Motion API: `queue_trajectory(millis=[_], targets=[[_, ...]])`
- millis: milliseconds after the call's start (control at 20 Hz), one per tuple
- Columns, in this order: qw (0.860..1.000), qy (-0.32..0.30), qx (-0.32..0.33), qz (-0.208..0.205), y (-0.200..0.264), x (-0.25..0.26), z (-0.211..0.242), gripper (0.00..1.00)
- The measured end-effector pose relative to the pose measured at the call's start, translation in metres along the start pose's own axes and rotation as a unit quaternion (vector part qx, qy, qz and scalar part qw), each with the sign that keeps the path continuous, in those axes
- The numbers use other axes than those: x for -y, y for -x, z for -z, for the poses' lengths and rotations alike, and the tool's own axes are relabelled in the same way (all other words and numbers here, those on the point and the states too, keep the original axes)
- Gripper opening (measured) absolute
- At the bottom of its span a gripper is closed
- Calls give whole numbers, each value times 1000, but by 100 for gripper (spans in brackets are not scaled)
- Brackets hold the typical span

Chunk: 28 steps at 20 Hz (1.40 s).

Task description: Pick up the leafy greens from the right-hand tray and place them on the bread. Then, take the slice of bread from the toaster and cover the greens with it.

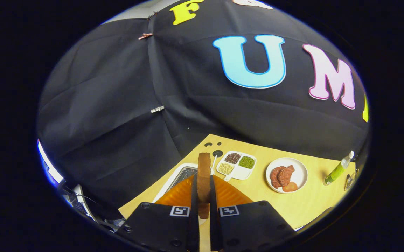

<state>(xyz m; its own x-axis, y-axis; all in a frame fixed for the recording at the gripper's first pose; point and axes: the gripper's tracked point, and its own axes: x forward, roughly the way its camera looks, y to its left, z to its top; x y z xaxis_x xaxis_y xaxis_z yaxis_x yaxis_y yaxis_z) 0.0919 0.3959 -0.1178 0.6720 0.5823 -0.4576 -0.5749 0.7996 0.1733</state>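
Gripper view: the slice of bread stands on edge between the two fingers of the gripper, its brown crust facing the camera and its upper end rising well past the fingertips. Both fingers press against its flat sides, so the tool is clamped on the slice and carries it above the table. Directly beneath the slice and the fingers lies an orange ribbed thing, spreading out to both sides of them; what it is cannot be told. Just beyond it, ahead and slightly left of the fingers, sits a metal tray with a pale rim, mostly hidden behind the bread. Ahead and a little right of the fingertips is a white divided dish holding dark brown, green and pale grains in separate compartments, one compartment bare. Further right rests a white round plate with reddish-brown meat pieces and an orange slice touching them. Far right, near the table's edge, stands a tilted green bottle with a clear top.
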Motion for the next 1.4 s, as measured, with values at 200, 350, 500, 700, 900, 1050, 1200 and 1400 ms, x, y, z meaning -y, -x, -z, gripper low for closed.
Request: queue_trajectory(millis=[200, 350, 500, 700, 900, 1050, 1200, 1400], targets=[[999, -42, 0, 12, 29, 36, 15, 16], [997, -73, -23, 27, 38, 67, 48, 16], [993, -98, -44, 37, 43, 88, 83, 16], [984, -154, -74, 41, 44, 100, 134, 16], [981, -153, -102, 54, 36, 109, 180, 16], [979, -156, -118, 59, 32, 113, 206, 16], [977, -160, -115, 76, 27, 126, 214, 16], [974, -166, -124, 92, 32, 139, 222, 16]])
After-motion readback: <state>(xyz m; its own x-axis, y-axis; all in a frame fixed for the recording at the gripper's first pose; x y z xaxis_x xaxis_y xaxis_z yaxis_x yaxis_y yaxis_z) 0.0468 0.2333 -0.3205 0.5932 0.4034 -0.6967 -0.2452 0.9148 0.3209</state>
